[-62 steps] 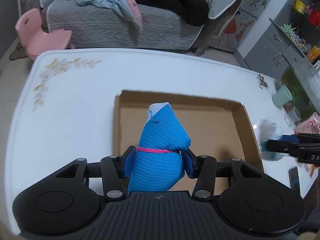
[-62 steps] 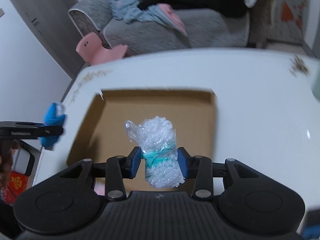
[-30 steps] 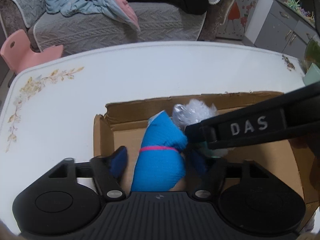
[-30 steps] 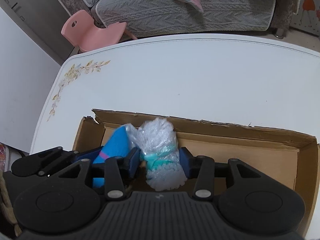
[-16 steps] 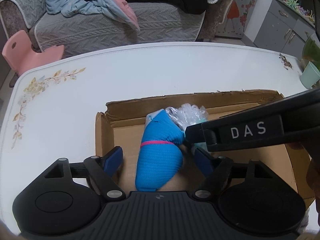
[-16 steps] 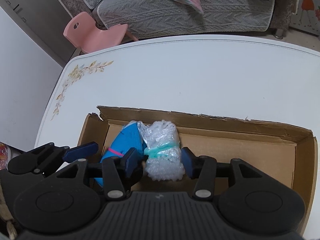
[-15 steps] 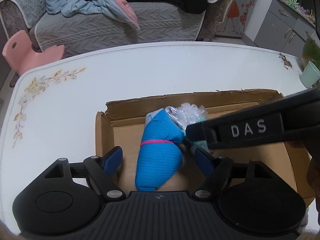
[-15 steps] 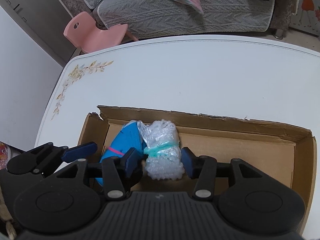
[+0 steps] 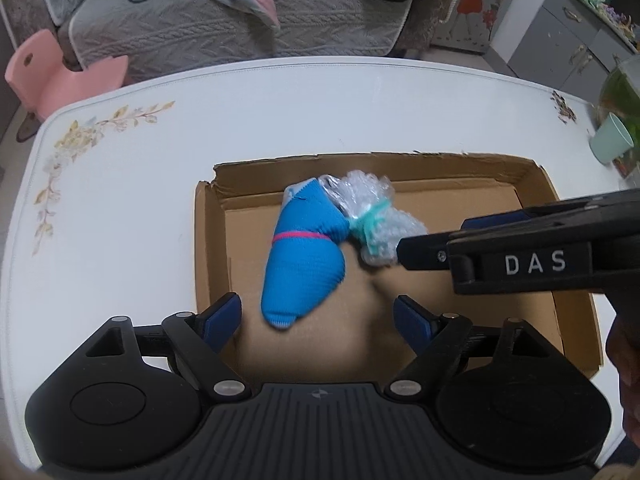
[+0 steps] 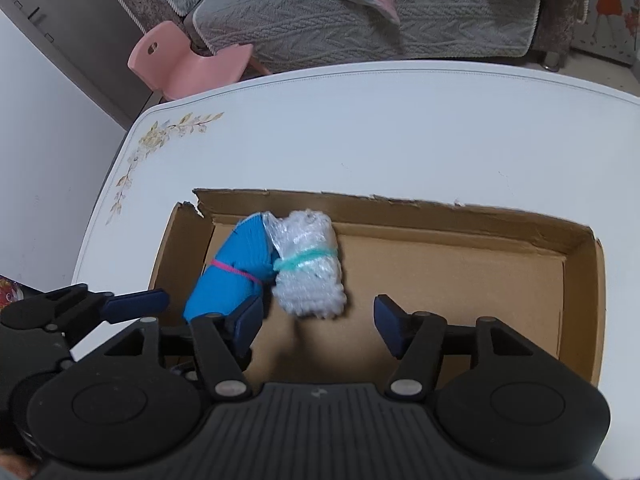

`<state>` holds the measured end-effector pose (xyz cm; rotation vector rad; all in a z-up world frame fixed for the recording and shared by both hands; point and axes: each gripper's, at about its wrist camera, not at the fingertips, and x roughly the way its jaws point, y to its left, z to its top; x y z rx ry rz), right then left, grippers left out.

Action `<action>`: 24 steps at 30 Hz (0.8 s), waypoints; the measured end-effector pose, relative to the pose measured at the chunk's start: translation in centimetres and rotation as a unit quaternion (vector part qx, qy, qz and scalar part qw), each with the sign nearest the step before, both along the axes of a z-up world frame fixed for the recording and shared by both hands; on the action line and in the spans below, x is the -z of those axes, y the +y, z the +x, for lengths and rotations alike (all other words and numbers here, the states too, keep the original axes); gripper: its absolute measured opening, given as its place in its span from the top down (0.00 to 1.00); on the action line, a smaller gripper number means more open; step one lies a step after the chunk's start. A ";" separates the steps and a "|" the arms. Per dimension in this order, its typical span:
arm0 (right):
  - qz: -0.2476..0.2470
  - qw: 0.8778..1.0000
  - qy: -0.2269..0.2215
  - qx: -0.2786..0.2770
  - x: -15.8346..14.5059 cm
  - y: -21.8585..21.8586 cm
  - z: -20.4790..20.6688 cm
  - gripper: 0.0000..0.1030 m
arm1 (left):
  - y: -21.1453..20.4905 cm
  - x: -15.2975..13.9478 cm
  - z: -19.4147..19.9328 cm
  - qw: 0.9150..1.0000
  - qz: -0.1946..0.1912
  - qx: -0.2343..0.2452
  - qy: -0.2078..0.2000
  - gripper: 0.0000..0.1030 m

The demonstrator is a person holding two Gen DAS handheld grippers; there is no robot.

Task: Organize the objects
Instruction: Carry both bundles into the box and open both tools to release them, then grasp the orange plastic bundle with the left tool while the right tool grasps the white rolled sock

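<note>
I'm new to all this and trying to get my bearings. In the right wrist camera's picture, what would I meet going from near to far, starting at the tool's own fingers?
right gripper, jaws opening, nothing between them → bubble-wrap bundle → cardboard box's far wall → white table → grey sofa.

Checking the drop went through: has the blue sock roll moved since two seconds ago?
Yes. The blue sock roll has gone from between the left tool's pads down into the cardboard box, near its left wall.
</note>
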<state>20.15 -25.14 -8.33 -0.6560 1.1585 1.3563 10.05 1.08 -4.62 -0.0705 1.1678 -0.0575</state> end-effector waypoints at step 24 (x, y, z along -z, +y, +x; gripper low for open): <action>0.010 1.000 -0.023 -0.016 -4.0 -16.2 3.1 0.21 | -1.0 -2.9 -12.9 0.998 0.008 0.033 0.049 0.07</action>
